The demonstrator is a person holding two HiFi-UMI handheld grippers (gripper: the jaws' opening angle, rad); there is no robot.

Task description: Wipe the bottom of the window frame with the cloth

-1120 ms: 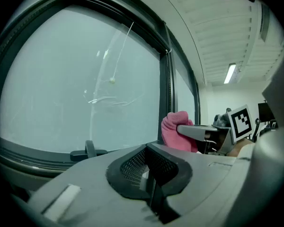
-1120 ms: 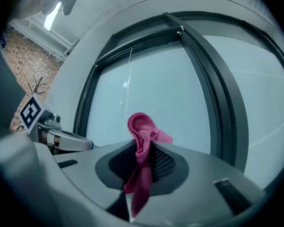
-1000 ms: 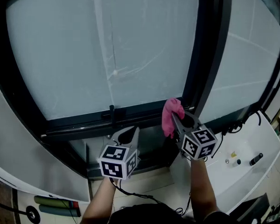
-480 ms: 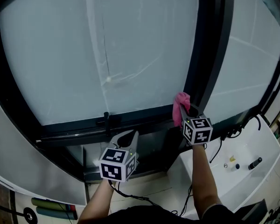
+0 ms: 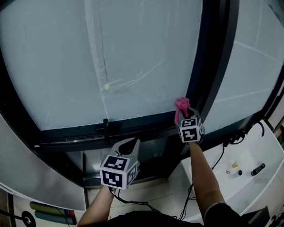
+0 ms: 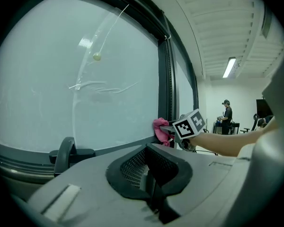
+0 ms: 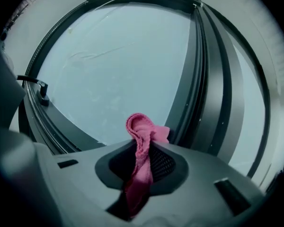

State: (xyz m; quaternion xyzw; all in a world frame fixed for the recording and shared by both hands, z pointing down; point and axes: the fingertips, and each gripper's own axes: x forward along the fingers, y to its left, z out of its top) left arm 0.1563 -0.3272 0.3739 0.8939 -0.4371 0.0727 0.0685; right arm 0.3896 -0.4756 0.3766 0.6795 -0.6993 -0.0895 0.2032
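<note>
Since your right tongs [image 5: 184,112] pinch the cloth [image 5: 181,103] wad-forward, it can reach the frame [image 5: 142,122] corner, while your left tongs [image 5: 128,145] idle closed and empty.

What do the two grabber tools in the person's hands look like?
Both the left gripper and the right gripper are pale grey plastic, with curved jaws lined in dark mesh. Each carries a white cube printed with black square markers. A thin black cable hangs from the left one. A dark short sleeve shows on the right arm.
</note>
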